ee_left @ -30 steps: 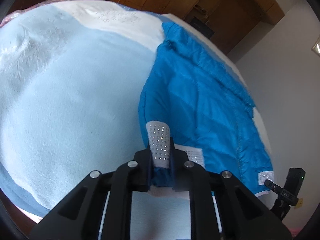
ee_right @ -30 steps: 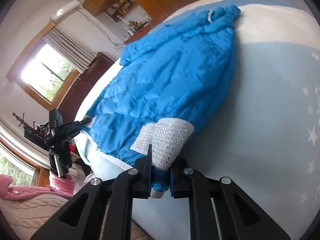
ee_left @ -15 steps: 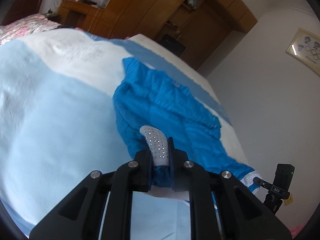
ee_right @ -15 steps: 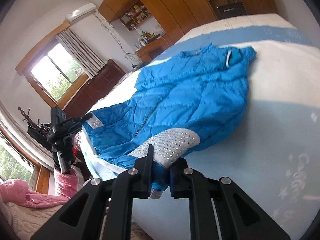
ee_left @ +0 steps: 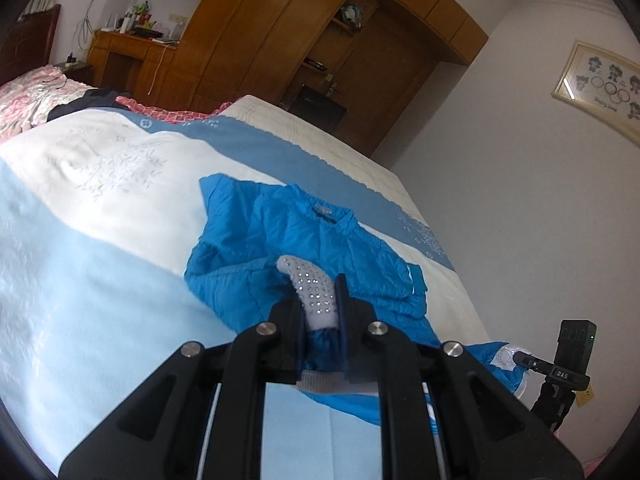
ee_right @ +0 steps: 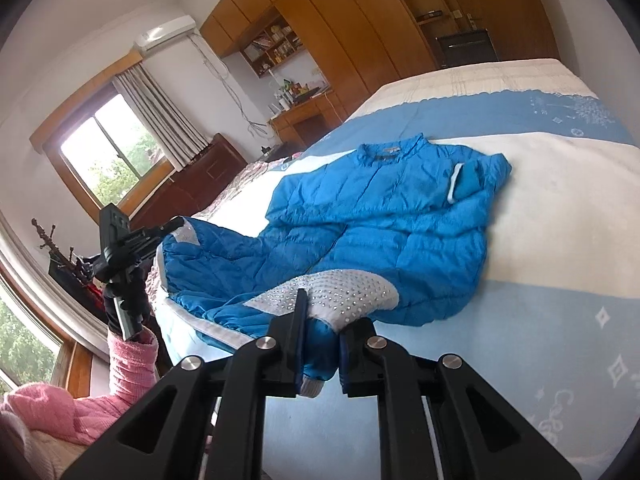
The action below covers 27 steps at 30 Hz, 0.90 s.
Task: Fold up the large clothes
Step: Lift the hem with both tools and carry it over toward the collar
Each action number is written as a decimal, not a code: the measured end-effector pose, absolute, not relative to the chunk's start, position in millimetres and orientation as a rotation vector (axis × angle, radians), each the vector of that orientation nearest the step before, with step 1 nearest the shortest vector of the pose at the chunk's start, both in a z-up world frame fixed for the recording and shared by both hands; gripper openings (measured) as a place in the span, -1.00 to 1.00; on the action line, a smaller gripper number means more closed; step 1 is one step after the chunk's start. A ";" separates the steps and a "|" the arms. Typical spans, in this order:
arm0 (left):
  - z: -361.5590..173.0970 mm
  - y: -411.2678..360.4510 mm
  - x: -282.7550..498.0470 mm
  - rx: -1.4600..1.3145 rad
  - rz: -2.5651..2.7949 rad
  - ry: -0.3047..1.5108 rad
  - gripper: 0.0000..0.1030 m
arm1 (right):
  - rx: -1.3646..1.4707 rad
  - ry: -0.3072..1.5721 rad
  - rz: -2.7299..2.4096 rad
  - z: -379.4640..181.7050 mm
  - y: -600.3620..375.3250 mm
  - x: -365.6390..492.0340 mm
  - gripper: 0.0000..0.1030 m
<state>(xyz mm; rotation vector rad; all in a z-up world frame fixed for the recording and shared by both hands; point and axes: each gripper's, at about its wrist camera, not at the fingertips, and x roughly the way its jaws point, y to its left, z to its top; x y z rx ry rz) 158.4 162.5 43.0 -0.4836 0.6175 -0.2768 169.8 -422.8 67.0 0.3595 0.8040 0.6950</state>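
both grippers are clenched on the same blue jacket [ee_right: 384, 216], each pinching a corner of its hem. left gripper [ee_left: 320, 312] has its two fingers pressed against a white studded panel [ee_left: 314, 294] (the studs glint like small rhinestones), with a bunch of blue fabric squeezed below it between the jaws. right gripper [ee_right: 320, 328] bites a wider white studded panel [ee_right: 340, 292] in the same way, the cloth filling the gap between its fingers. the jacket lies spread on the bed [ee_right: 560, 320], collar [ee_right: 394, 146] at the far end from the grippers and the hem raised off the bed toward them, so the near part of the jacket slopes up while the shoulders rest flat on the cover. one sleeve is folded across the jacket near the collar, its white cuff [ee_right: 454, 184] showing. beyond the far end of the bed stands a wooden wardrobe [ee_left: 320, 40], and a framed picture [ee_left: 600, 88] hangs on the wall to the side of it. on the other side of the bed a window [ee_right: 108, 152] with a curtain lets in light. in the right wrist view the other gripper, held by a hand in a pink sleeve [ee_right: 128, 360], is seen at the edge of the bed gripping the jacket's far hem corner.
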 end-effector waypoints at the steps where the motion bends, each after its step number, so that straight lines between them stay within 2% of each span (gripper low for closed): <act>1: 44.4 162.5 163.1 -0.487 -0.279 0.615 -0.79 | 0.367 0.805 0.693 69.0 -424.7 173.5 -0.76; 11: 57.5 165.4 221.9 -0.515 -0.290 0.599 -0.78 | 0.452 0.828 0.677 87.4 -438.2 239.5 -0.76; 27: 42.4 164.4 357.9 -0.560 -0.273 0.667 -0.77 | 0.572 0.925 0.606 67.4 -450.4 371.1 -0.76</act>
